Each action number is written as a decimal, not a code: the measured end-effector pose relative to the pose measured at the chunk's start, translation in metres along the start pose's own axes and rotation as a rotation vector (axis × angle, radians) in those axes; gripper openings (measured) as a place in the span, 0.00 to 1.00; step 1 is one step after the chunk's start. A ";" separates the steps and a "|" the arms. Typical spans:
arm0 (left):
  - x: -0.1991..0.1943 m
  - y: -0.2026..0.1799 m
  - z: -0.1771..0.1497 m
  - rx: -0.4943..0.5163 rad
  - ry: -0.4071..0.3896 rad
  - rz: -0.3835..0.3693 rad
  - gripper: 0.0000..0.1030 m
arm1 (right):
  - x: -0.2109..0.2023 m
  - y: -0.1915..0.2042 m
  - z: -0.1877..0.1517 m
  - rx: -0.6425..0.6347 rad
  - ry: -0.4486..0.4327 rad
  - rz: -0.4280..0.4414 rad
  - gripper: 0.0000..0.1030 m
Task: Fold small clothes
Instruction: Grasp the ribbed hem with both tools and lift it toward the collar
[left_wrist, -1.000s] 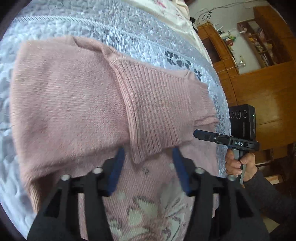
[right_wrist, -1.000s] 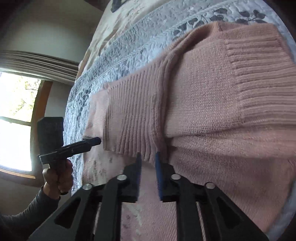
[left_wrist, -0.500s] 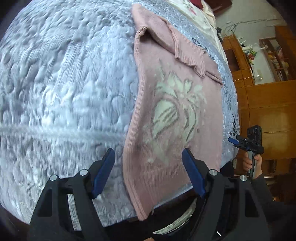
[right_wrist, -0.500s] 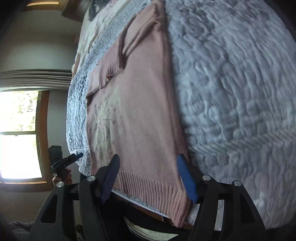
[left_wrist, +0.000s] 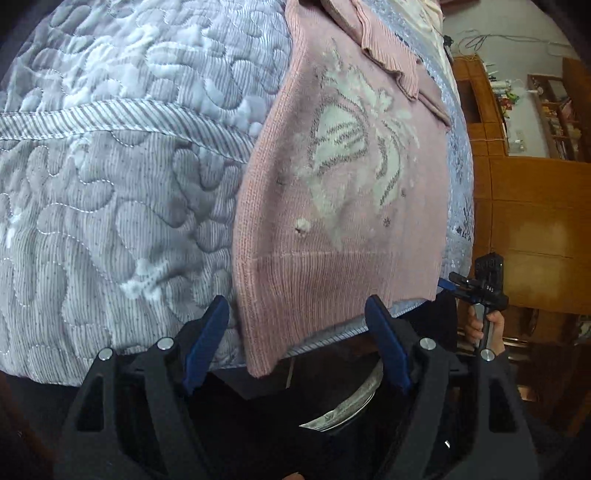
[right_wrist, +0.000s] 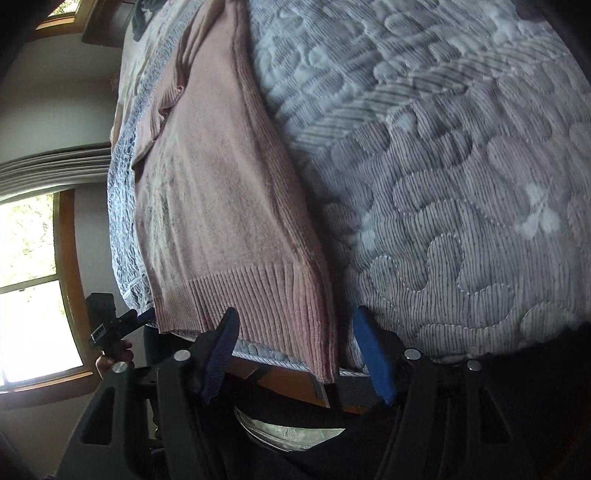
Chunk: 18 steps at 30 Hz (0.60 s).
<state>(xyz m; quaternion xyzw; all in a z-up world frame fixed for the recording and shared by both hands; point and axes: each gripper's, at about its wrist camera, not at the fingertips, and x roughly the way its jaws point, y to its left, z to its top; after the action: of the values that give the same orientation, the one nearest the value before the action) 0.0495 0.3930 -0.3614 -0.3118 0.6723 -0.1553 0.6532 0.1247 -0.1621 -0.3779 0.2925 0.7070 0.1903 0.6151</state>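
Observation:
A pink knitted sweater (left_wrist: 340, 229) with a white flower pattern lies flat on the quilted bedspread (left_wrist: 110, 184). Its sleeves (left_wrist: 388, 55) are folded in over the far end. My left gripper (left_wrist: 297, 339) is open at the ribbed hem, with the hem's left corner (left_wrist: 258, 354) hanging between the fingers. In the right wrist view the sweater (right_wrist: 221, 203) runs away from me. My right gripper (right_wrist: 295, 328) is open around the hem's right corner (right_wrist: 317, 332). Each gripper also shows small at the other view's edge, held in a hand (left_wrist: 487, 325).
The hem overhangs the bed's near edge (right_wrist: 266, 356). Below it are dark clothing and a shiny round rim (left_wrist: 343, 410). Wooden cabinets and shelves (left_wrist: 524, 206) stand to the right of the bed. A bright window (right_wrist: 29, 295) and curtain are on the left.
Both grippers have pulled back from the folded sleeves to the hem at the bed's near edge. The right gripper, nearly shut a second ago, has opened wide.

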 end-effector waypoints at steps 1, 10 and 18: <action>0.006 -0.001 0.000 0.003 0.006 0.020 0.74 | 0.003 0.000 0.000 0.001 0.001 -0.006 0.63; 0.040 0.001 -0.004 -0.027 0.058 -0.036 0.71 | 0.018 -0.009 -0.005 0.047 0.039 0.024 0.63; 0.045 0.018 -0.014 -0.142 0.041 -0.083 0.08 | 0.024 -0.006 -0.015 0.020 0.074 0.037 0.23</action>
<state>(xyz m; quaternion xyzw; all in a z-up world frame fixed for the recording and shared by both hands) 0.0339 0.3753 -0.4063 -0.3815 0.6815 -0.1407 0.6085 0.1074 -0.1494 -0.3971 0.3044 0.7255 0.2052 0.5821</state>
